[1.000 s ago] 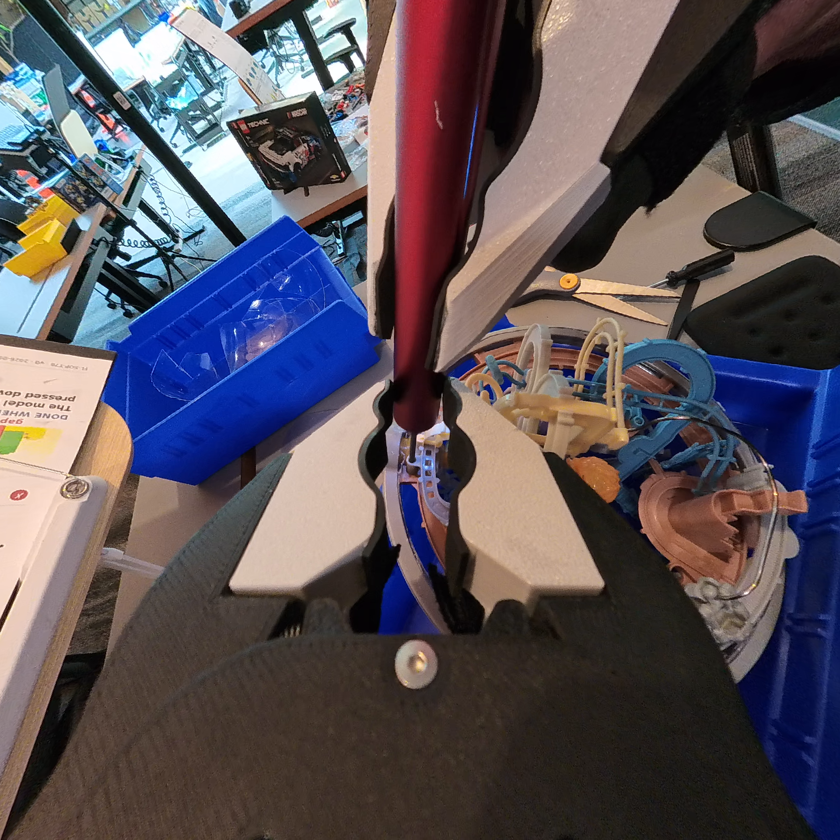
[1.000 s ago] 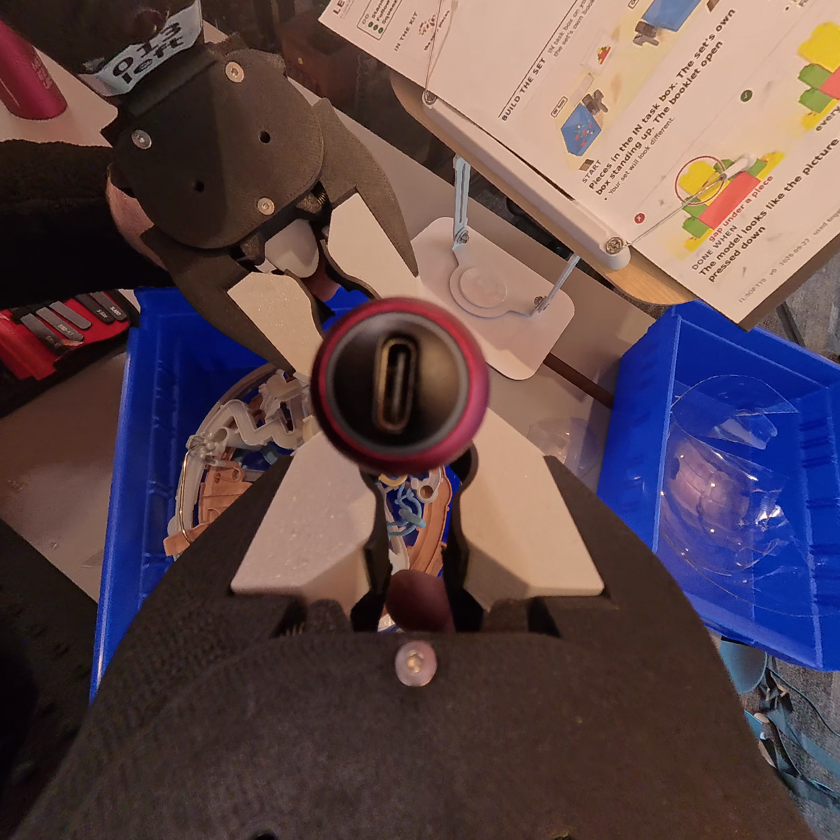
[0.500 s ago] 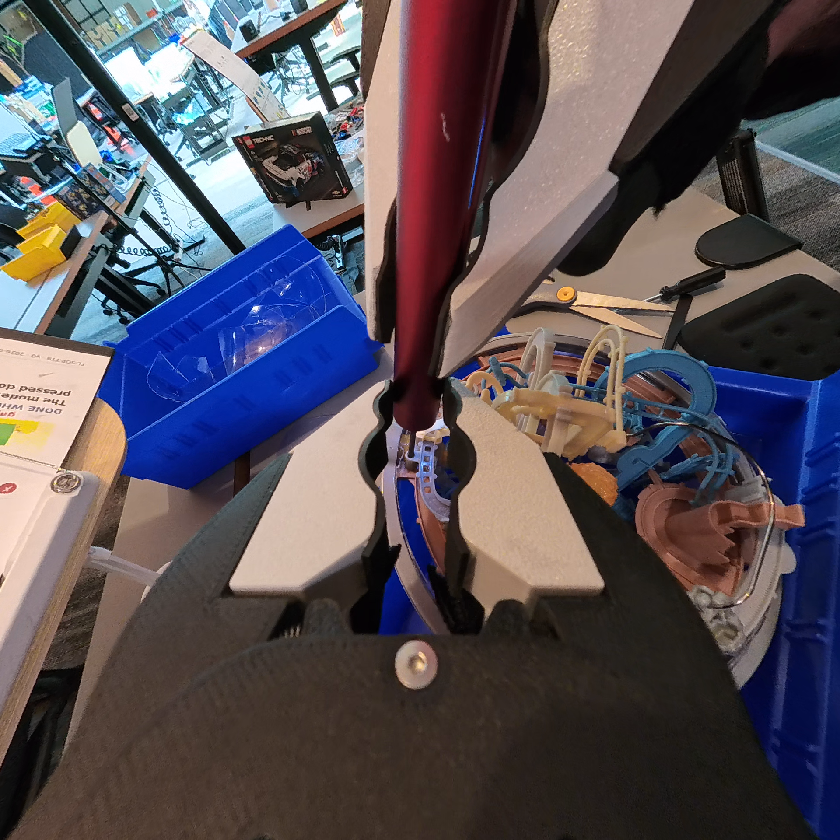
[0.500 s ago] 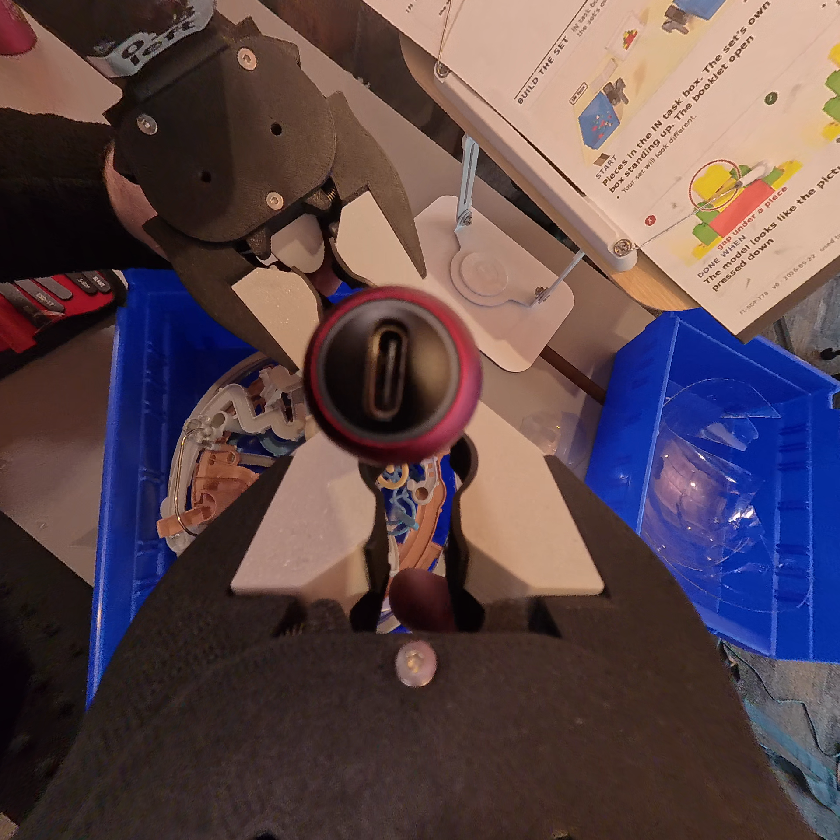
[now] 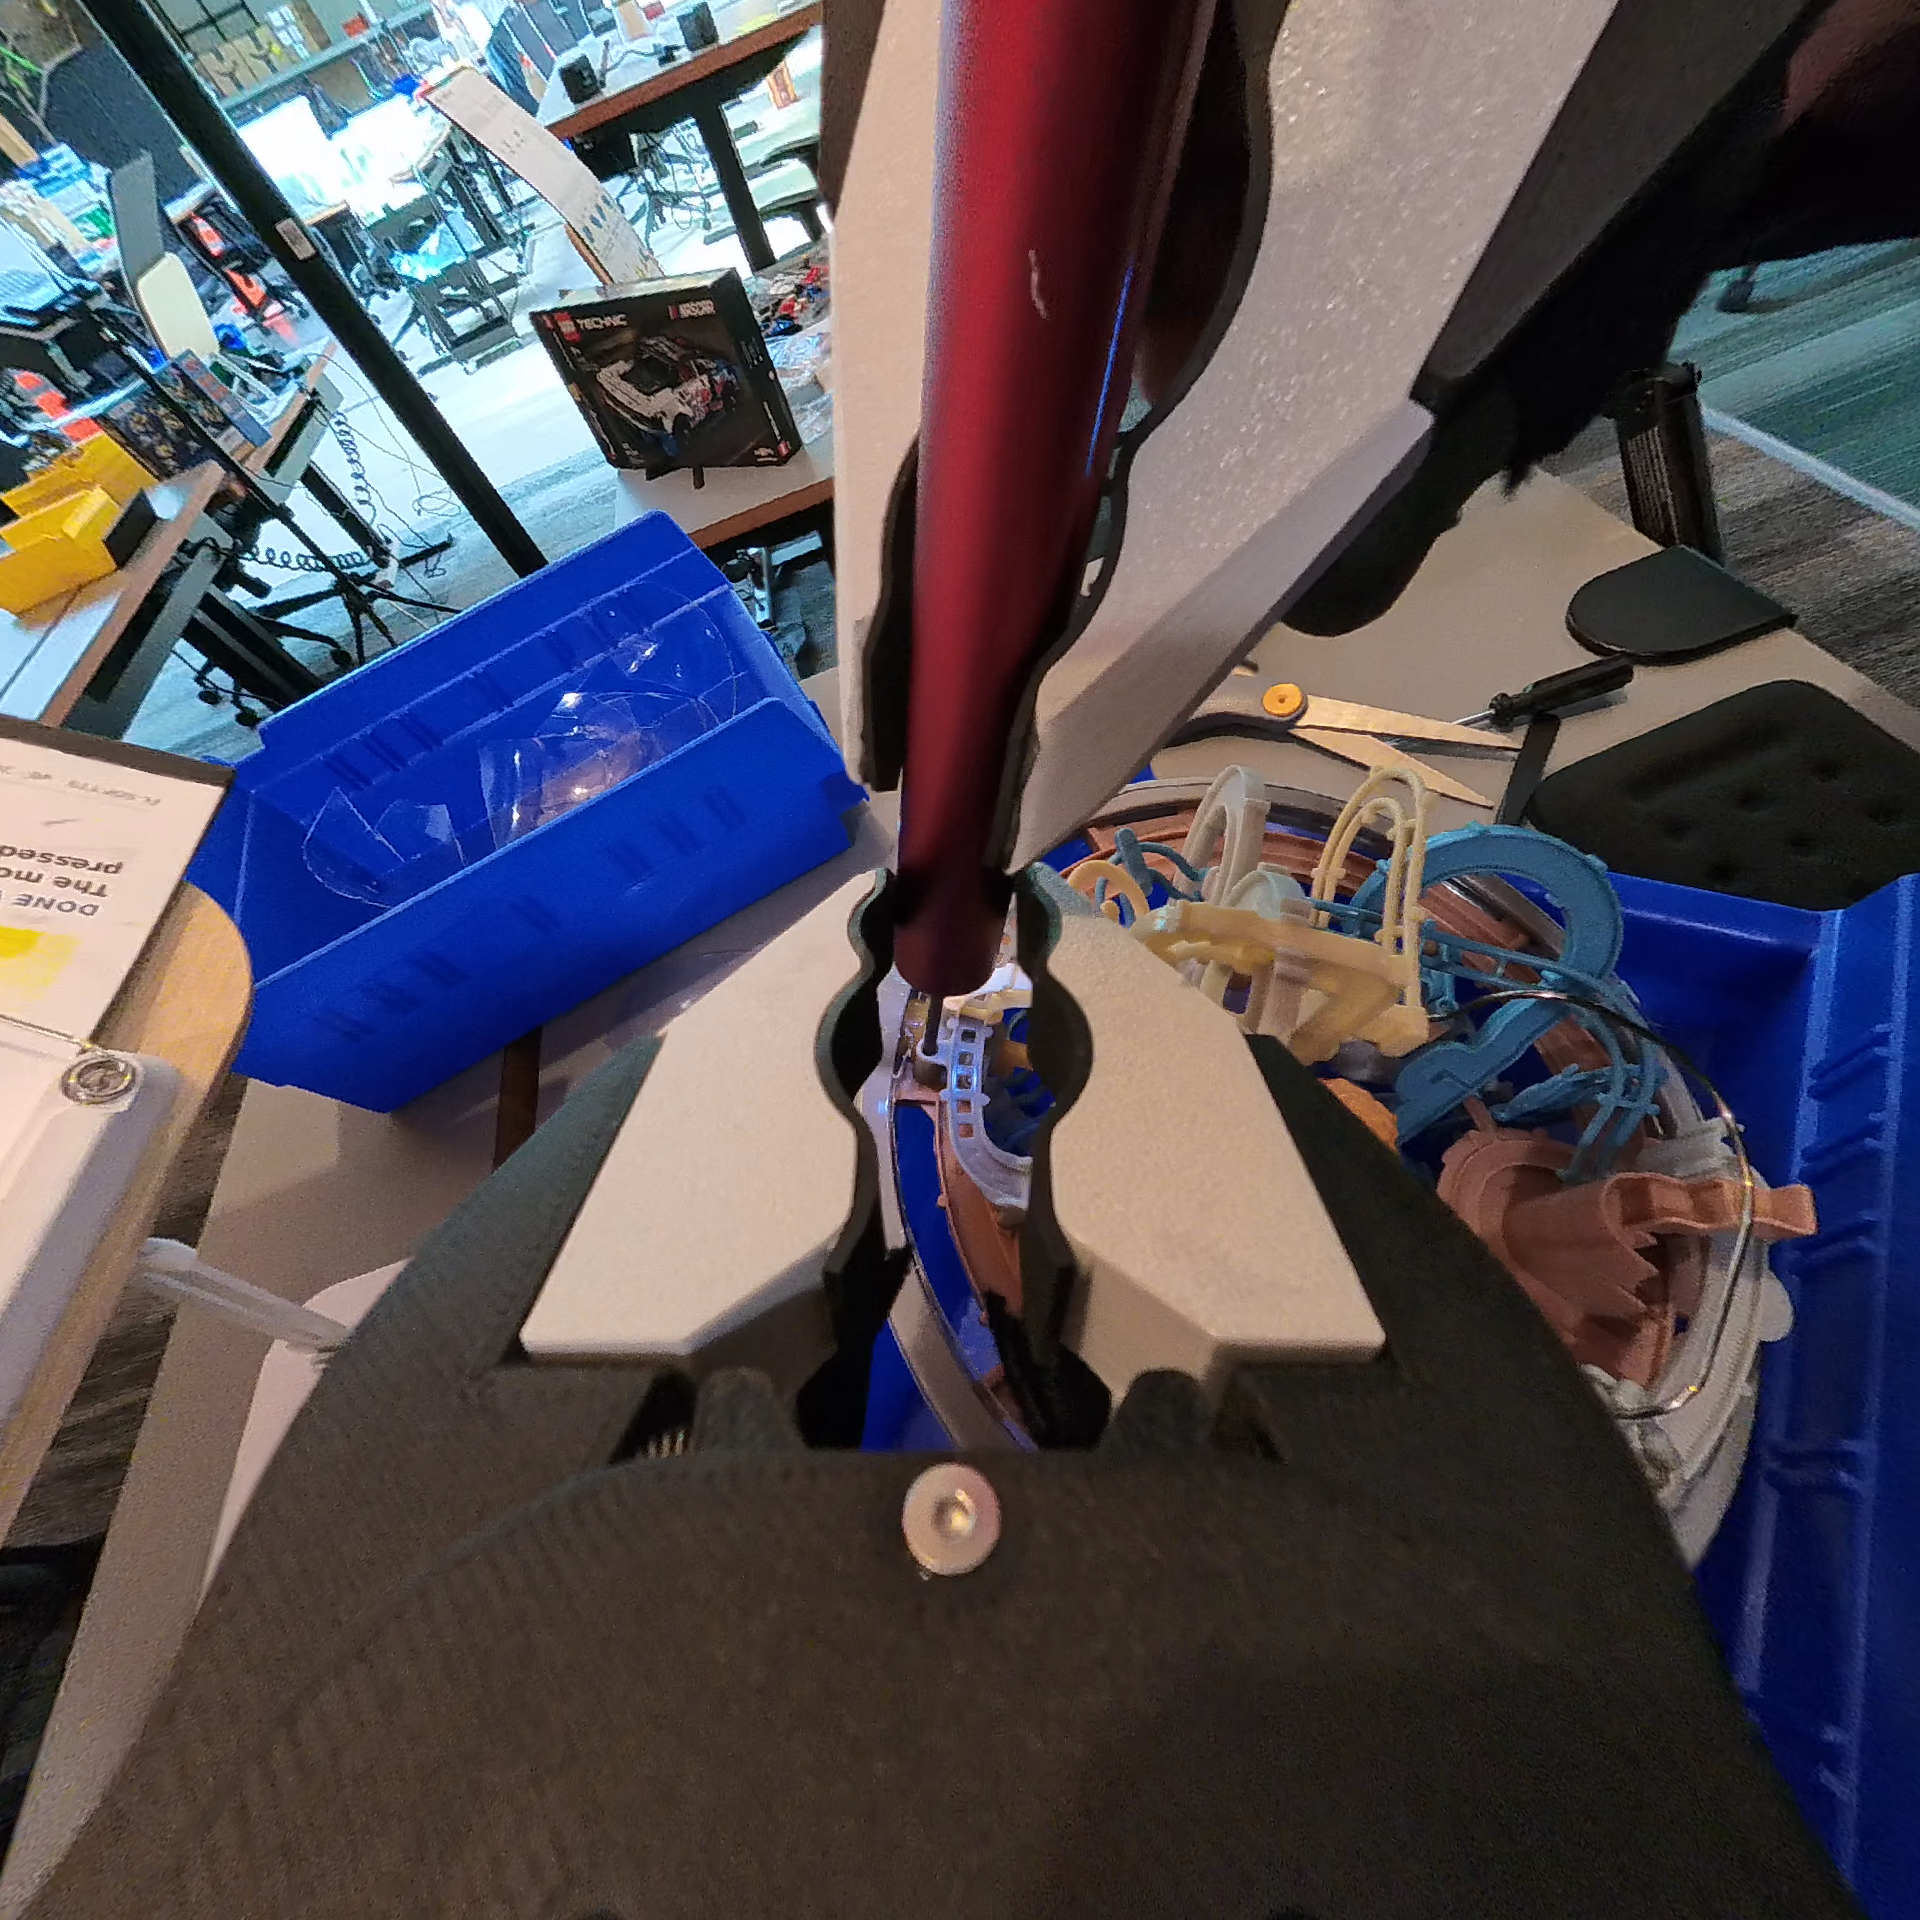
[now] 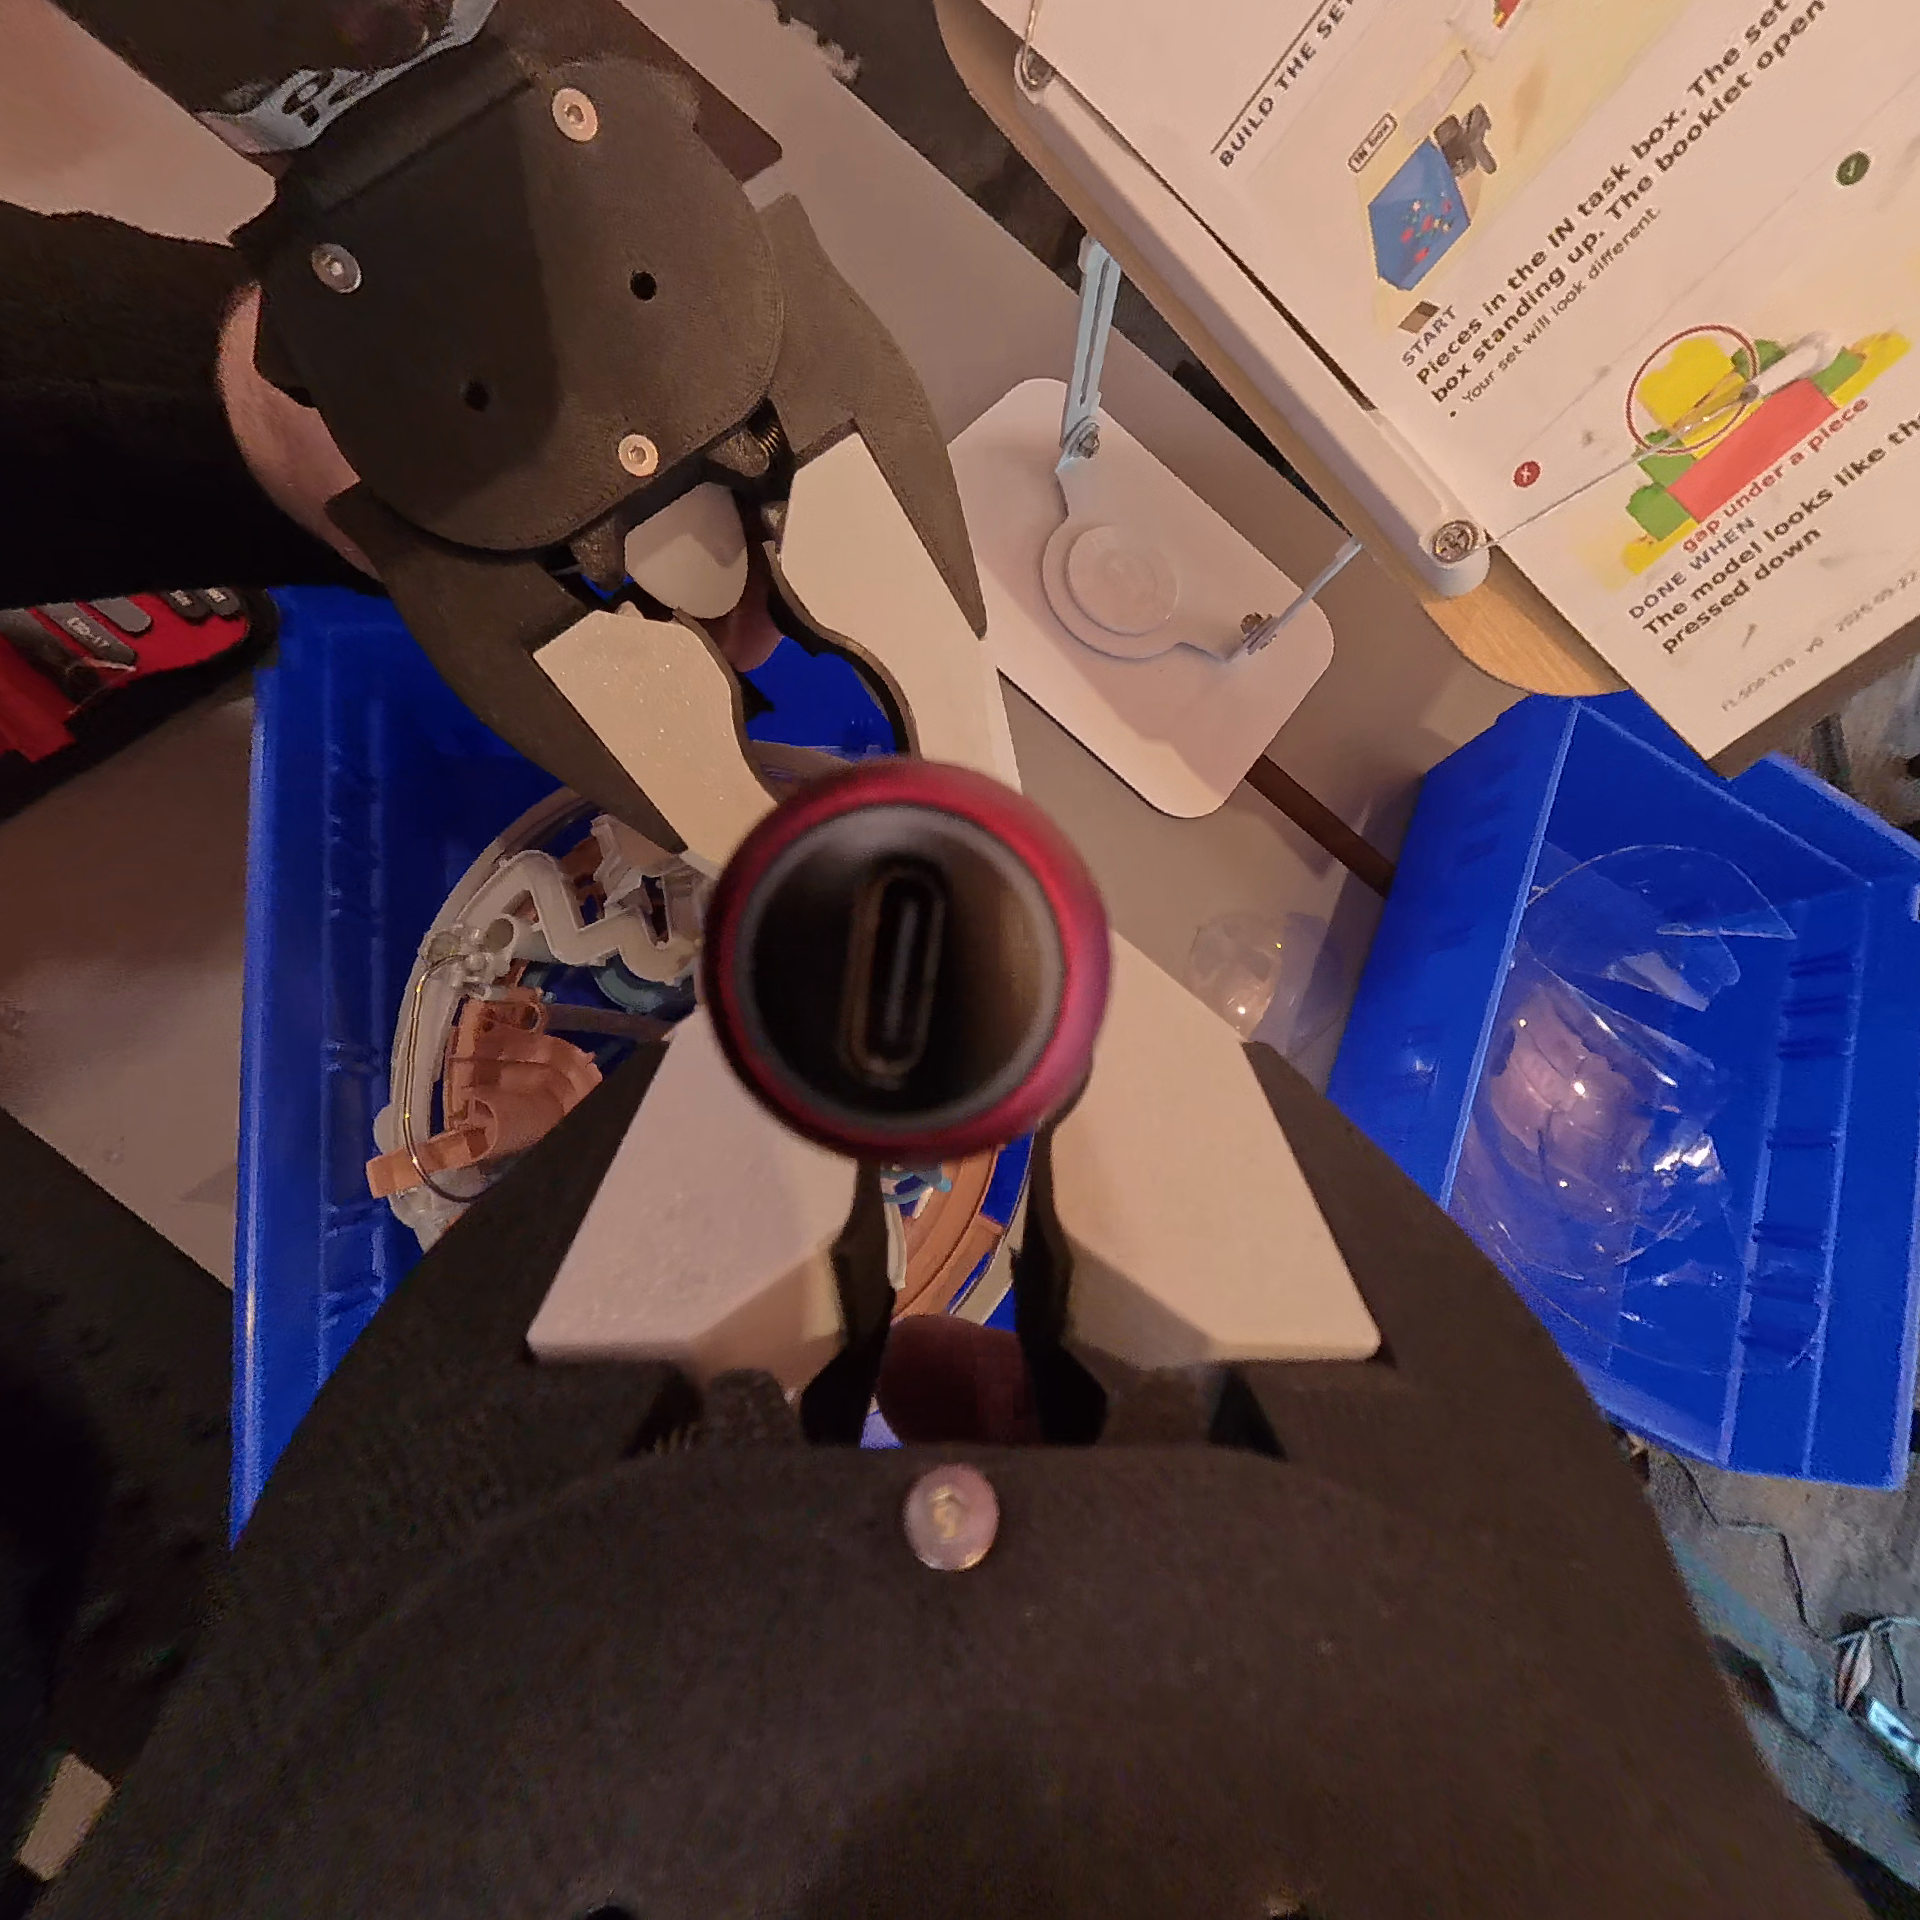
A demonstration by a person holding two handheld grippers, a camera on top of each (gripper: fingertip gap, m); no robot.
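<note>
My right gripper is shut on a red electric screwdriver and holds it upright, its back end facing the camera. In the left wrist view the right gripper comes down from above, and the screwdriver has its bit on the white track of a round multicoloured maze model. My left gripper is shut on the model's rim, its fingertips flanking the screwdriver tip. The model lies in a blue bin. The left gripper also shows in the right wrist view.
A second blue bin holding clear dome pieces stands beside the first bin. An instruction sheet on a stand overhangs the table, with its white base below. Scissors and a black pad lie behind. A red tool case lies at the left. The tips of both grippers are at nearly the same place.
Both grippers keep their grips and the bit stays at the same spot on the model. The views have shifted slightly.
</note>
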